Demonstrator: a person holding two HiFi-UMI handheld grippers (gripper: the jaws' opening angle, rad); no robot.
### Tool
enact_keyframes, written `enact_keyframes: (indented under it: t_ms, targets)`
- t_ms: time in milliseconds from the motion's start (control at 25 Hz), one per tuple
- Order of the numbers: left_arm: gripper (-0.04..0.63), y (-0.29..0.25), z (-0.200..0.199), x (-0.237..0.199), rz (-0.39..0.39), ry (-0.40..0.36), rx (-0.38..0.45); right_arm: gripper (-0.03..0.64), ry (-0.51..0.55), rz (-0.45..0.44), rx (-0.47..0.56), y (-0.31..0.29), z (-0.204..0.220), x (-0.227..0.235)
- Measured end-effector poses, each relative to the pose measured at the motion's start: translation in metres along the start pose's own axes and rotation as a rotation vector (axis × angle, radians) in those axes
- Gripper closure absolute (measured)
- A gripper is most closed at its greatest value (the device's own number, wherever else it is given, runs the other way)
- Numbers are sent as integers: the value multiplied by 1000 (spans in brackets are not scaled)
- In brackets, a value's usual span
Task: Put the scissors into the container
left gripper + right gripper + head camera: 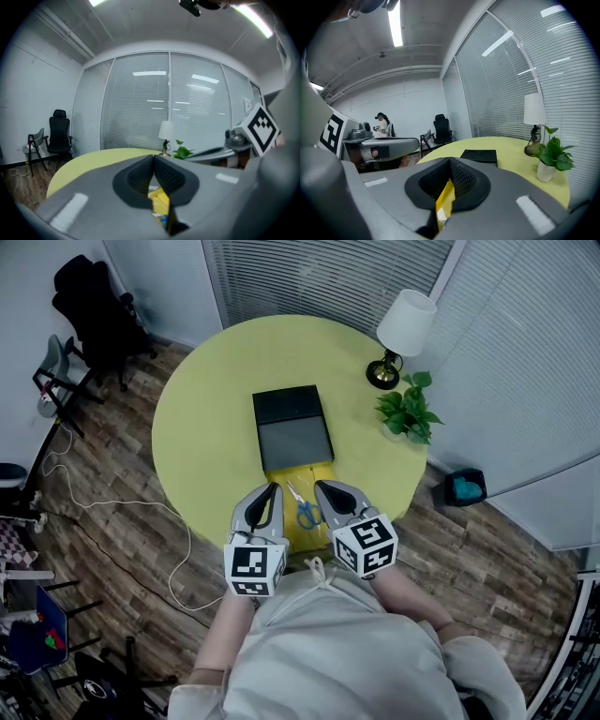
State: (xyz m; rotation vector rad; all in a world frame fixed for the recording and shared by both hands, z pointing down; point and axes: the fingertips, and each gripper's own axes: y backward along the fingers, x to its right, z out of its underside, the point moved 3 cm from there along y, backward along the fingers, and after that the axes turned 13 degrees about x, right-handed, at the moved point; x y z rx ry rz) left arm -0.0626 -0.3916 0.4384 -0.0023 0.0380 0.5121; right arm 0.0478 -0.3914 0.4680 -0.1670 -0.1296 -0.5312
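Left hand-held gripper (274,487) and right hand-held gripper (319,486) are both pinched shut and empty. Between them on the bench (206,427) lie the blue-handled scissors (303,506), handles toward the person, blades aimed at the black container (292,427) beyond. The right one looks slightly nearer.

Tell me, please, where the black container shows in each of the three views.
Head view: black container, at picture centre.
Left gripper view: not in it.
Right gripper view: just right of and below centre, on the yellow table.
Shared landmark: white-shaded lamp, in all three views.
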Motion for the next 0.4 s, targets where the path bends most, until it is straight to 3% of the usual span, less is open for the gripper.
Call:
enact_keyframes:
  t_ms: [400]
  targets:
    - [589,-1,-3,2,2,4,5,618,16,1,-36,2,2,-3]
